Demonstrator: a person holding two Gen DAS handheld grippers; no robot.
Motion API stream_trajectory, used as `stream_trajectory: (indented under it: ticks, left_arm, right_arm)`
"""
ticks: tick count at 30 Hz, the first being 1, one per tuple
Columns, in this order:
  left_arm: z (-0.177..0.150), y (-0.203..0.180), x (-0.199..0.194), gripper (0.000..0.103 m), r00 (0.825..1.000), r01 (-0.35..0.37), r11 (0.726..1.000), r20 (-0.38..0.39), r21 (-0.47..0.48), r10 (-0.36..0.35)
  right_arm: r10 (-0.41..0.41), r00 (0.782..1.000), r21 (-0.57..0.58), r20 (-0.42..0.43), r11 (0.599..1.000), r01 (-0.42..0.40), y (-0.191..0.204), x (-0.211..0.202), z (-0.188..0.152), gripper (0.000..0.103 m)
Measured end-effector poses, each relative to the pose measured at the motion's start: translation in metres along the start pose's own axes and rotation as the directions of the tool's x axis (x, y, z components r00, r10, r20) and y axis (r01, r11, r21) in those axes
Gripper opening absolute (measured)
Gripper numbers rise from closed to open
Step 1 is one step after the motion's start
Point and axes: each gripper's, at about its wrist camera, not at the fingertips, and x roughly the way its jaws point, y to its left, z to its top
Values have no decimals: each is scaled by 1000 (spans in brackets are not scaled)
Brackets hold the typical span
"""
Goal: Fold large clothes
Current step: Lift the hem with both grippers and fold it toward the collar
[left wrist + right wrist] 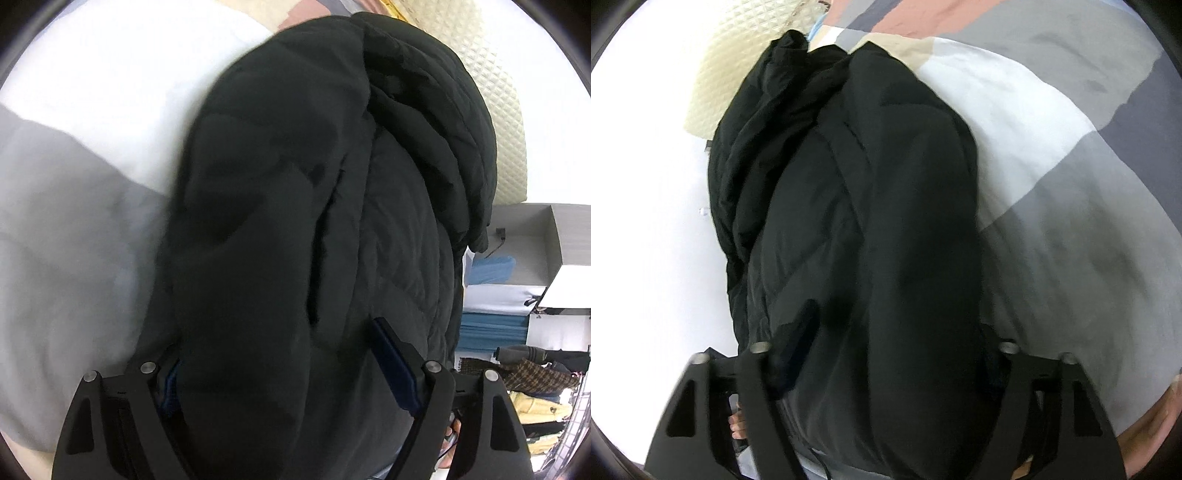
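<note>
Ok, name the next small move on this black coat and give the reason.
Probably close both grippers on the near end and carry it over toward the far end. The black coat lies as a long bundle on the bedspread, its near end bulging between the fingers of the left gripper and the right gripper.

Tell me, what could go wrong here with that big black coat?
The black coat is bulky and puffy; both the left gripper and the right gripper straddle thick folds, so fabric might slip out. Its far end bunches near the quilted headboard, so the fold may come out lopsided.
</note>
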Motion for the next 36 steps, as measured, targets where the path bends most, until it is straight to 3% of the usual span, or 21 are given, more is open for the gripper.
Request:
stream_trajectory:
  ticks: [4,9,12,16,19,23,28,36]
  left_arm:
    - [0,4,-2,79,999,35,999,4,-16,-35]
    - [-6,-6,-18,29,994,104,995,38,12,-104]
    - [-10,-14,-26,18,990,131,991,58,16,-132]
    - [-15,-32,-46,13,986,131,991,95,36,-134]
    - [-17,-44,-65,10,982,135,990,126,37,-139]
    - [-25,-51,-110,5,967,147,989,203,32,-151]
    - [-44,-56,-148,4,957,160,986,237,42,-165]
    - [-78,-77,-204,3,944,152,986,285,66,-165]
  right_arm:
    - [24,999,37,26,999,-25,-6,-5,3,31]
    - [50,998,-4,38,999,-50,1,-11,5,18]
    - [34,998,-46,44,998,-32,8,-16,8,13]
    - [73,996,-53,47,996,-71,10,-22,10,9]
    - [151,986,-56,66,987,-148,12,-39,11,8]
    - [171,982,-88,74,982,-165,20,-51,9,7]
    - [232,968,-95,95,970,-223,29,-75,6,6]
    - [387,908,-145,158,919,-367,44,-137,-10,5]
